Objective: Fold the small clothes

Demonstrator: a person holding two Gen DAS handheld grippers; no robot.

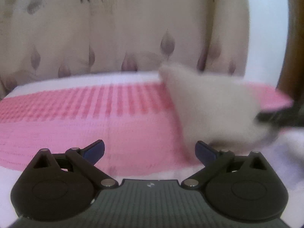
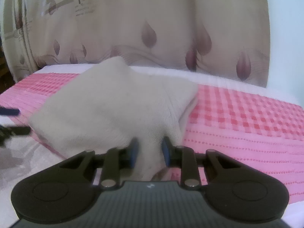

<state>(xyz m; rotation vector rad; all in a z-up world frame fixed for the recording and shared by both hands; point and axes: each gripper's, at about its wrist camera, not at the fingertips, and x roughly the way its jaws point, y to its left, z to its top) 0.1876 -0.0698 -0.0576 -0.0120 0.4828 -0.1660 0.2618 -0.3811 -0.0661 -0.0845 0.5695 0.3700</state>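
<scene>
A small cream-white garment (image 2: 106,110) lies bunched on a pink checked cloth (image 2: 247,117). My right gripper (image 2: 150,150) is shut on the garment's near edge, with fabric pinched between its blue pads (image 2: 134,152). In the left wrist view the same garment (image 1: 212,110) shows blurred at the right, lifted off the pink cloth (image 1: 76,117). My left gripper (image 1: 150,152) stands open just left of the garment, with nothing between its fingers. A dark blurred piece of the other gripper (image 1: 279,117) shows at the garment's right edge.
A beige curtain with dark leaf prints (image 2: 152,28) hangs behind the surface. White bedding (image 1: 292,148) borders the pink cloth at the front and right. A dark wooden edge (image 1: 292,57) stands at the far right.
</scene>
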